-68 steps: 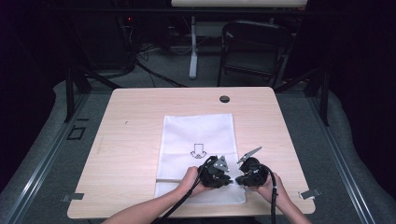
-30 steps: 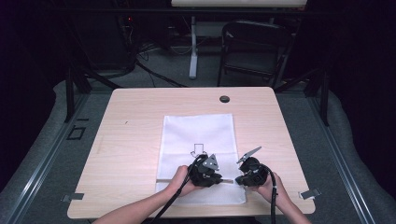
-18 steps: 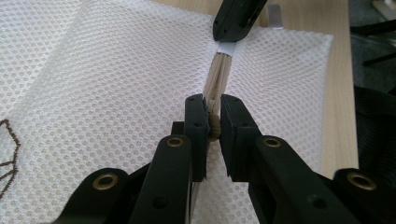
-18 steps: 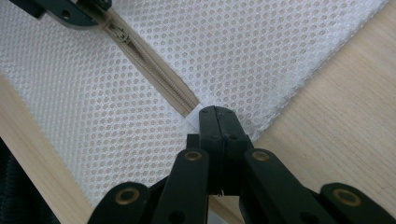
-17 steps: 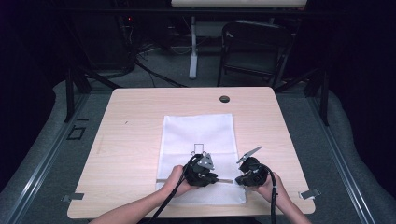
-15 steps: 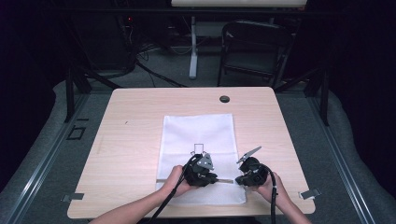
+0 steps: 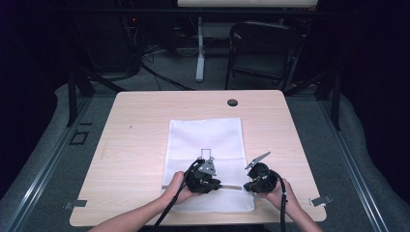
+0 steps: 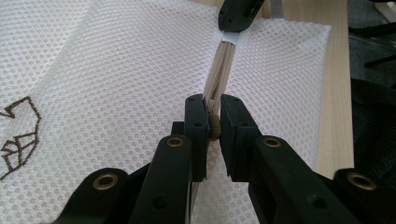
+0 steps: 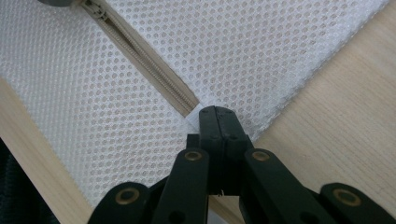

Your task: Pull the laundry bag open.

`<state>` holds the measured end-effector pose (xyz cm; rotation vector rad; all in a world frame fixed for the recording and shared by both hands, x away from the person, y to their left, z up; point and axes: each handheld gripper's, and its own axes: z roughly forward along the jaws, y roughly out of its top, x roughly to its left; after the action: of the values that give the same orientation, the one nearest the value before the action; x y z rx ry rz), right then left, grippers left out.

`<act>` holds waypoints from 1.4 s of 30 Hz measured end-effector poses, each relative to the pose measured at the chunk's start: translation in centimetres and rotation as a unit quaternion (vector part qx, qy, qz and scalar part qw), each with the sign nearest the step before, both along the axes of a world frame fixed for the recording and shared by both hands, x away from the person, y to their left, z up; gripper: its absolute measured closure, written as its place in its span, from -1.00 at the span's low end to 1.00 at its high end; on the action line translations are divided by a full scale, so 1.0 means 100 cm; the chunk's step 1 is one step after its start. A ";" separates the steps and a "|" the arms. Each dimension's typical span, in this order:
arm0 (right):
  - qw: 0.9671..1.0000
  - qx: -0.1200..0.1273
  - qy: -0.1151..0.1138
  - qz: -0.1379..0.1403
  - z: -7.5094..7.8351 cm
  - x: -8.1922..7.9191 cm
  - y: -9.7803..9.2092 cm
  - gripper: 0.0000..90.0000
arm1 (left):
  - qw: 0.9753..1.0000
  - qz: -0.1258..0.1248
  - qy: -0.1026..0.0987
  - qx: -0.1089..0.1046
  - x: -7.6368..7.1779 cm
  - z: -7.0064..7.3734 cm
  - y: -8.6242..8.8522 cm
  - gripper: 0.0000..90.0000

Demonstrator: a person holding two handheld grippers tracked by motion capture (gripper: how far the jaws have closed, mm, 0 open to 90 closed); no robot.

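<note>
Left gripper has its two black jaws drawn nearly together on the small tan zipper pull of a white mesh laundry bag, the pull pinched between the pads with only a thin gap left either side of it. Ahead of those jaws the beige zipper runs straight away across the mesh, its two tape edges parted, to a white end tab where the right gripper's black jaw tips clamp down.

Right gripper stands with its jaws pressed fully together on that white tab at the zipper's end; no gap shows between them. From the tips the zipper slants off up and to the left in its own view, toward the dark edge of the left gripper at the top corner. Just to the right of these jaws the bag's stitched edge meets the bare wooden table.

From the high view the bag lies flat, reaching away from both grippers toward the table's far side, with a small outlined emblem just beyond the left gripper. The zipper line stretches between the left gripper and the right gripper, near the bag's closest edge. A hand holds the left tool, another hand the right. Well beyond the bag, a dark round grommet sits in the tabletop.
</note>
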<state>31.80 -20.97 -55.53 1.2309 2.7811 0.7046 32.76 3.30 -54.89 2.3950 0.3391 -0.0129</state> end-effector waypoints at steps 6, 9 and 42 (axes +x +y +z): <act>1.000 -0.008 0.002 0.008 0.001 0.001 0.000 1.00 | 1.000 0.004 -0.001 0.008 0.000 0.002 0.005 0.81; 1.000 -0.011 0.001 0.014 0.001 0.001 0.000 1.00 | 1.000 0.001 0.001 0.002 -0.002 0.001 0.004 0.81; 1.000 -0.021 0.001 0.016 0.002 0.000 -0.001 1.00 | 1.000 0.010 0.018 0.001 -0.003 0.000 0.018 0.81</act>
<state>31.78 -21.08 -55.31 1.1840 2.8066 0.6446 32.50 5.11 -54.87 2.3962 0.3800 -0.0460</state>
